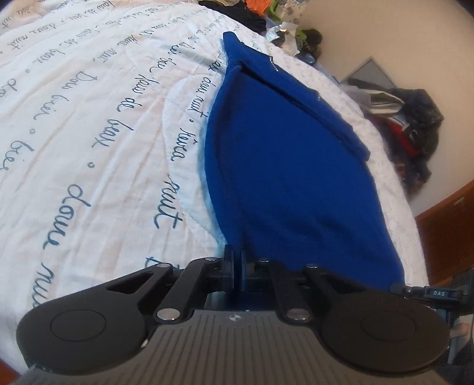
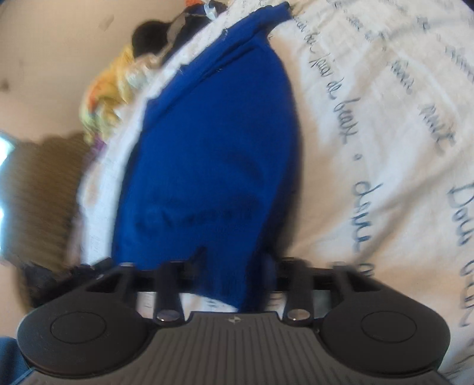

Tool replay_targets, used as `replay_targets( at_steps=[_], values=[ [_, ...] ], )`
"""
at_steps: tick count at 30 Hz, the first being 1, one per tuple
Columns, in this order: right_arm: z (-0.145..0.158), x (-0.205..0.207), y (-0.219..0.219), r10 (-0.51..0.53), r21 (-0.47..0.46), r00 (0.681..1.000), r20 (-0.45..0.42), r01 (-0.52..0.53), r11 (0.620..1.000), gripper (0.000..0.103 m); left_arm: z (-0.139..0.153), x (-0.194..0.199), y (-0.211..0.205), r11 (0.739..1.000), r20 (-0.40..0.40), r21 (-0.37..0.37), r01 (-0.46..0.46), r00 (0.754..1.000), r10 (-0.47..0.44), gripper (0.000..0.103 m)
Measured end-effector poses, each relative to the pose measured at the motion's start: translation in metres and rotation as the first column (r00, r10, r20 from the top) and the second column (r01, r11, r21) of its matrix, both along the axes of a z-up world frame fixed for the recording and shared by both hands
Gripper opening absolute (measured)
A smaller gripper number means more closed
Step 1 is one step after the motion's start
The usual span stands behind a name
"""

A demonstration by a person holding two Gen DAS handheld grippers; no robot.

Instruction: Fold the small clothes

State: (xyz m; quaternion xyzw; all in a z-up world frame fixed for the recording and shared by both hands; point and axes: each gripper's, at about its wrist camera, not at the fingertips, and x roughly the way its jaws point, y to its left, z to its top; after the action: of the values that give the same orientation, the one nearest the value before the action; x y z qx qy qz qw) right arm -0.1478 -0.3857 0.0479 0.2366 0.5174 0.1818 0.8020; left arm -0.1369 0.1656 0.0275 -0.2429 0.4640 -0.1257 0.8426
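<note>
Left gripper [image 1: 236, 263]: fingers [image 1: 228, 260] pinched nearly together on the near edge of a royal-blue garment [image 1: 281, 177]. Garment stretches away across the bed, a folded band along its right side. Beneath it, a white quilt [image 1: 89, 133] printed with dark-blue cursive script. Far right: a heap of dark clothes [image 1: 414, 127] against a pale wall [image 1: 385, 29]. Another clothes pile [image 1: 260, 9] at the top edge.

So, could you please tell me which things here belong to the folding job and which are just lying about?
Job: blue garment, left hand-held gripper, right hand-held gripper, both pinching it.
Lying about: printed quilt, dark clothes heap, yellow fabric.
</note>
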Motion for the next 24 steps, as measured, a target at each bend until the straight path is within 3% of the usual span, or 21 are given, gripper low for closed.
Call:
replay_targets(
  at_steps=[3, 5, 6, 8, 9, 10, 12, 14, 16, 17, 19, 20, 21, 22, 23, 24],
  values=[
    [0.009, -0.002, -0.007, 0.021, -0.087, 1.000, 0.010, -0.020, 0.996, 0.003, 0.005, 0.002, 0.006, 0.997, 0.002, 0.060, 0.041, 0.999, -0.041, 0.012],
    [0.016, 0.000, 0.002, 0.059, -0.155, 0.998, 0.007, -0.057, 0.986, 0.006, 0.017, 0.003, 0.006, 0.986, 0.020, 0.155, 0.060, 0.998, -0.064, 0.013],
    [0.021, 0.003, 0.008, 0.069, -0.187, 0.998, 0.007, -0.066, 0.980, 0.009, 0.025, 0.004, 0.006, 0.978, 0.045, 0.199, 0.054, 0.997, -0.064, 0.019],
    [0.040, 0.011, 0.016, 0.048, -0.224, 0.996, 0.077, -0.030, 0.974, 0.014, 0.047, 0.010, 0.005, 0.970, 0.146, 0.243, 0.027, 0.987, -0.064, 0.066],
    [0.050, 0.018, 0.018, 0.026, -0.214, 0.991, 0.130, 0.002, 0.977, 0.025, 0.056, 0.015, 0.001, 0.970, 0.214, 0.245, -0.002, 0.975, -0.052, 0.076],
    [0.057, 0.029, 0.021, -0.006, -0.193, 0.982, 0.186, 0.042, 0.980, 0.052, 0.065, 0.024, -0.007, 0.971, 0.288, 0.237, -0.026, 0.957, -0.045, 0.086],
    [0.061, 0.059, 0.036, -0.047, -0.155, 0.957, 0.286, 0.095, 0.983, 0.093, 0.071, 0.052, -0.035, 0.971, 0.358, 0.237, -0.025, 0.932, -0.063, 0.085],
    [0.054, 0.095, 0.059, -0.062, -0.145, 0.932, 0.358, 0.121, 0.982, 0.093, 0.063, 0.085, -0.070, 0.968, 0.371, 0.250, -0.032, 0.926, -0.065, 0.081],
    [0.037, 0.140, 0.090, -0.038, -0.165, 0.941, 0.337, 0.099, 0.981, 0.093, 0.045, 0.118, -0.104, 0.964, 0.330, 0.265, -0.009, 0.940, -0.082, 0.078],
    [0.026, 0.158, 0.106, -0.028, -0.200, 0.948, 0.317, 0.095, 0.975, 0.093, 0.034, 0.131, -0.120, 0.956, 0.295, 0.293, -0.005, 0.952, -0.085, 0.072],
    [0.005, 0.185, 0.134, -0.006, -0.296, 0.962, 0.274, 0.090, 0.951, 0.094, 0.014, 0.146, -0.139, 0.936, 0.223, 0.351, 0.003, 0.971, -0.086, 0.073],
    [0.002, 0.184, 0.145, 0.013, -0.376, 0.942, 0.334, 0.120, 0.919, 0.094, 0.007, 0.148, -0.143, 0.922, 0.224, 0.387, -0.008, 0.971, -0.086, 0.076],
    [-0.004, 0.184, 0.155, 0.027, -0.442, 0.941, 0.337, 0.132, 0.887, 0.095, 0.003, 0.142, -0.146, 0.899, 0.248, 0.437, -0.023, 0.964, -0.096, 0.085],
    [-0.007, 0.181, 0.165, 0.063, -0.500, 0.933, 0.354, 0.132, 0.856, 0.097, -0.002, 0.139, -0.147, 0.876, 0.216, 0.482, -0.016, 0.971, -0.101, 0.103],
    [-0.009, 0.172, 0.169, 0.078, -0.523, 0.925, 0.371, 0.138, 0.841, 0.100, -0.005, 0.131, -0.149, 0.848, 0.213, 0.529, -0.014, 0.970, -0.117, 0.103],
    [-0.009, 0.165, 0.168, 0.070, -0.520, 0.931, 0.358, 0.137, 0.843, 0.103, -0.006, 0.120, -0.147, 0.846, 0.227, 0.533, -0.015, 0.966, -0.126, 0.103]
  ],
)
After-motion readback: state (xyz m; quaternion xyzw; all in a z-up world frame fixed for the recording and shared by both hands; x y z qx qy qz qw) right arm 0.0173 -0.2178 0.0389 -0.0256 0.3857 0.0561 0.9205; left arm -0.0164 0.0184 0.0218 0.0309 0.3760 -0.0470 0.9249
